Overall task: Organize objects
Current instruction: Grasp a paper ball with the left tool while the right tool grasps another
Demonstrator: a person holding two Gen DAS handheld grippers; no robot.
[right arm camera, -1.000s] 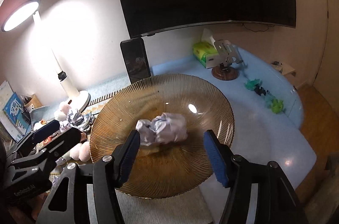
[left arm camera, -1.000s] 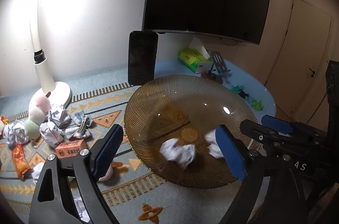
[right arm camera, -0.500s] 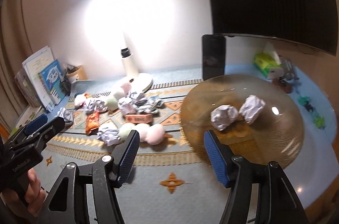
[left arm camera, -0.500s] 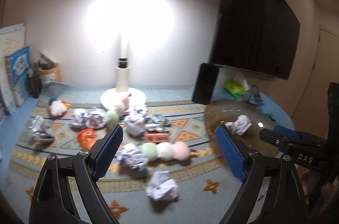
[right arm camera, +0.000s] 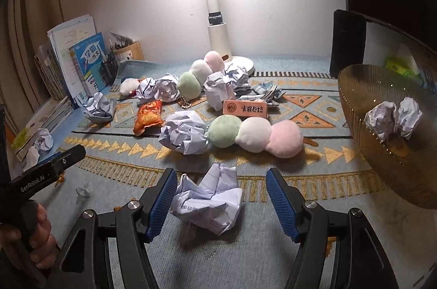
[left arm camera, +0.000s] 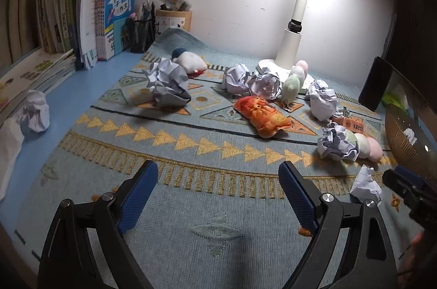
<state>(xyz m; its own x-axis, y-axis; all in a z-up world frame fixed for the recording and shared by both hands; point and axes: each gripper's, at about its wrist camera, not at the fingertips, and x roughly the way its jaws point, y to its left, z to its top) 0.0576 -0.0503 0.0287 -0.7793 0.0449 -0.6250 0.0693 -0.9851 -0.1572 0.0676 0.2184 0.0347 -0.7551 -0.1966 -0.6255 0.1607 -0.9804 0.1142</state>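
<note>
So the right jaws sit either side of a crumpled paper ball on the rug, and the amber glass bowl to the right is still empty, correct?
Not quite. The amber glass bowl is not empty: the right wrist view shows two crumpled paper balls already in it. The rest holds: the right gripper, its jaws opening, sits either side of a crumpled paper ball on the rug, not clamping it.

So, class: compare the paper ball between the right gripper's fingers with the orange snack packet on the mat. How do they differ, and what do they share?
The paper ball is white, crumpled and angular; the orange snack packet is printed, smooth and puffy. The ball lies near, between the opening jaws of the right gripper, untouched; the packet lies farther back among the clutter. Both rest on the patterned mat, outside the amber bowl.
</note>
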